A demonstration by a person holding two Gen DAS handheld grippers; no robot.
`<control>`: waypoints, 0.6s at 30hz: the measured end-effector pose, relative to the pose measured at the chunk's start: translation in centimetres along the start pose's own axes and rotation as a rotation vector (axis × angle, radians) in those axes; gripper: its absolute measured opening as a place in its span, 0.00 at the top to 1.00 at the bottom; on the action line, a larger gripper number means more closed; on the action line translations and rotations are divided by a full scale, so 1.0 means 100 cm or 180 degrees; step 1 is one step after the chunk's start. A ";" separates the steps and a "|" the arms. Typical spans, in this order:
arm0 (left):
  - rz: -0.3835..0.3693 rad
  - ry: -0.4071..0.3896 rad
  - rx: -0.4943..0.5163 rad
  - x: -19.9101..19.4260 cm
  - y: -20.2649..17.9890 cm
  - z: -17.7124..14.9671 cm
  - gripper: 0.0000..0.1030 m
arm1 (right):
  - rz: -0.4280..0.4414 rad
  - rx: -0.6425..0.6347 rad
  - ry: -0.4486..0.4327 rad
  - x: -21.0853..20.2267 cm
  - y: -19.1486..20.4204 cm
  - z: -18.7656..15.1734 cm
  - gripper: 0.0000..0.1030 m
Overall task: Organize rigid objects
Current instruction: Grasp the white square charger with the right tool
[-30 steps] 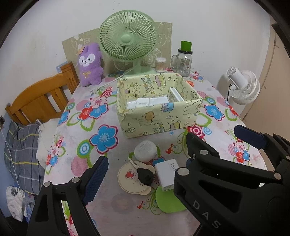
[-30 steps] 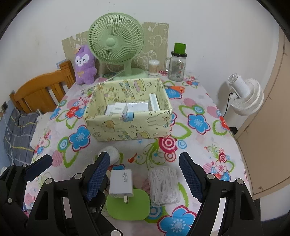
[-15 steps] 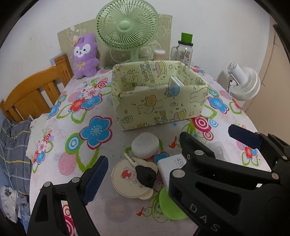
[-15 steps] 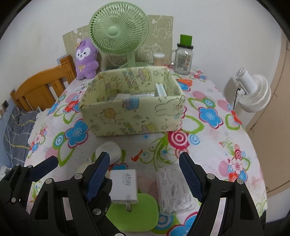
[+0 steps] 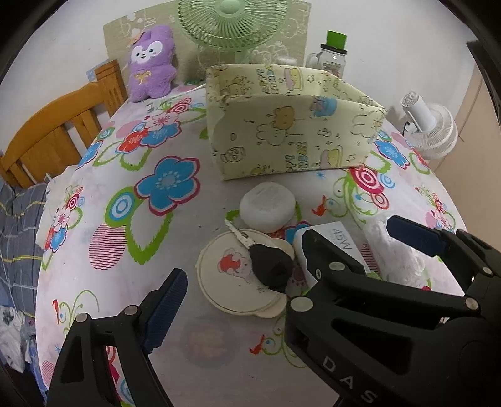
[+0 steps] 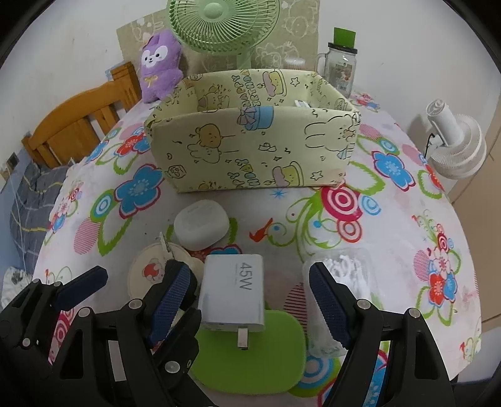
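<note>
Grippers fill the bottom of both views, black frames with blue ribbed pads. In the right wrist view the right gripper stands wide, its pads either side of the white 45W charger block without touching it; the block lies partly on a flat green rounded mat, prongs toward the camera. A clear packet of white cotton swabs sits just behind the right pad. At lower left the left gripper is also wide and empty; its view shows it over a round cream coaster with a cartoon print, on which a black-headed key rests. Just beyond lies a white rounded earbud case. All sit on the flower-printed tablecloth.

Mid-frame, the pale yellow paper-covered box blocks the way; only a white edge shows inside. Behind it stand a purple plush rabbit, a green desk fan and a glass jar with green lid. A white floor fan stands at right.
</note>
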State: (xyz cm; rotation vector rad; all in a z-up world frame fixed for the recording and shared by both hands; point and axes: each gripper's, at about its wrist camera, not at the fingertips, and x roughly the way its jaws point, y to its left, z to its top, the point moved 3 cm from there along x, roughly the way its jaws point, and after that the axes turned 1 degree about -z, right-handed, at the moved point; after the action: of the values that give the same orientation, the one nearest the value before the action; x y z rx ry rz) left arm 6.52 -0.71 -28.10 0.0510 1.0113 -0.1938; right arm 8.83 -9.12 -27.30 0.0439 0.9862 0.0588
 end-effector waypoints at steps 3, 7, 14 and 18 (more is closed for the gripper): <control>-0.0002 0.0028 -0.0057 0.002 0.006 0.000 0.15 | 0.0023 -0.0027 0.0044 0.004 0.006 0.002 0.22; 0.0013 0.0085 -0.0081 0.008 0.012 -0.002 0.15 | 0.0040 -0.0048 0.0114 0.012 0.012 0.001 0.24; -0.0060 0.0215 -0.0132 0.020 0.011 -0.007 0.17 | 0.0072 0.0048 0.0327 0.027 0.009 -0.007 0.40; -0.0075 0.0263 -0.0171 0.023 0.010 -0.006 0.18 | -0.0017 -0.0014 0.0380 0.029 0.007 -0.006 0.51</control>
State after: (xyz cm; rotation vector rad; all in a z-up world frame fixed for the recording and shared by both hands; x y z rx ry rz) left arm 7.43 0.02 -30.41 -0.0019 1.0994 -0.1871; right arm 9.95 -8.26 -30.01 0.0340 1.1055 0.0592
